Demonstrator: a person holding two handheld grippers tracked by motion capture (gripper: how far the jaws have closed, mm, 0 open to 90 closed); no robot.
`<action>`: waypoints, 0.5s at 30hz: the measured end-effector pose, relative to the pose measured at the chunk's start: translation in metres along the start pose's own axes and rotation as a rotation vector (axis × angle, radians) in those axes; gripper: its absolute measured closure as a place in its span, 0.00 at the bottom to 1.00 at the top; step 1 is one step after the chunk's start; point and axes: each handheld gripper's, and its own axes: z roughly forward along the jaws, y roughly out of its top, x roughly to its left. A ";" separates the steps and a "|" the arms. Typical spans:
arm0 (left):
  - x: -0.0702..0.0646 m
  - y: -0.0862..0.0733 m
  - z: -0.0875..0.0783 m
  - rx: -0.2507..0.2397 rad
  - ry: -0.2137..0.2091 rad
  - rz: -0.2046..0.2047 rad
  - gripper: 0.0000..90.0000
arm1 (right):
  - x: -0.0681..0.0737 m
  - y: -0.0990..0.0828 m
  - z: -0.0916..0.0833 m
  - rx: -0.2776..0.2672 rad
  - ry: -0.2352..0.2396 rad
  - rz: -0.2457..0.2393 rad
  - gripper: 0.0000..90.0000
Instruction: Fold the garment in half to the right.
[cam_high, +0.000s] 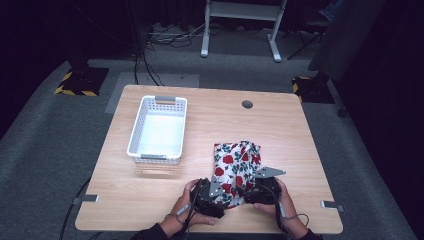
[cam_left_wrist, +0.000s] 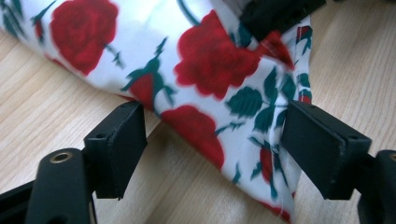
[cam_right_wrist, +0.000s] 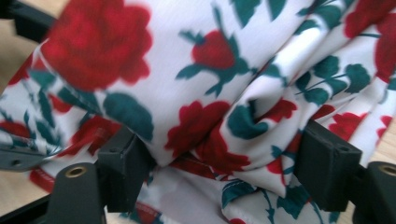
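A dark room with grey carpet (cam_high: 40, 150) surrounds a light wooden table (cam_high: 280, 125); yellow-and-black striped stand bases (cam_high: 75, 85) and a white frame (cam_high: 242, 25) sit on the floor beyond it. A white basket (cam_high: 158, 129) stands on the table's left half, well apart from the rose-printed cloth (cam_high: 237, 162), which lies bunched at the near edge right of centre. The left hand-held gripper (cam_left_wrist: 212, 144) has its jaws spread around a corner of the cloth, pads not pressing. The right hand-held gripper (cam_right_wrist: 219, 175) stands spread too, folds of cloth bulging between its jaws.
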 end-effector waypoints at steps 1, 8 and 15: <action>0.001 0.001 0.001 0.001 -0.005 0.003 0.23 | 0.001 0.000 0.000 0.000 0.001 -0.015 0.28; 0.008 0.002 0.000 -0.018 0.013 -0.006 0.41 | -0.014 -0.003 -0.023 -0.030 0.025 -0.006 0.26; 0.009 0.002 -0.001 -0.022 -0.001 0.024 0.61 | -0.025 0.015 -0.061 -0.158 -0.004 -0.021 0.26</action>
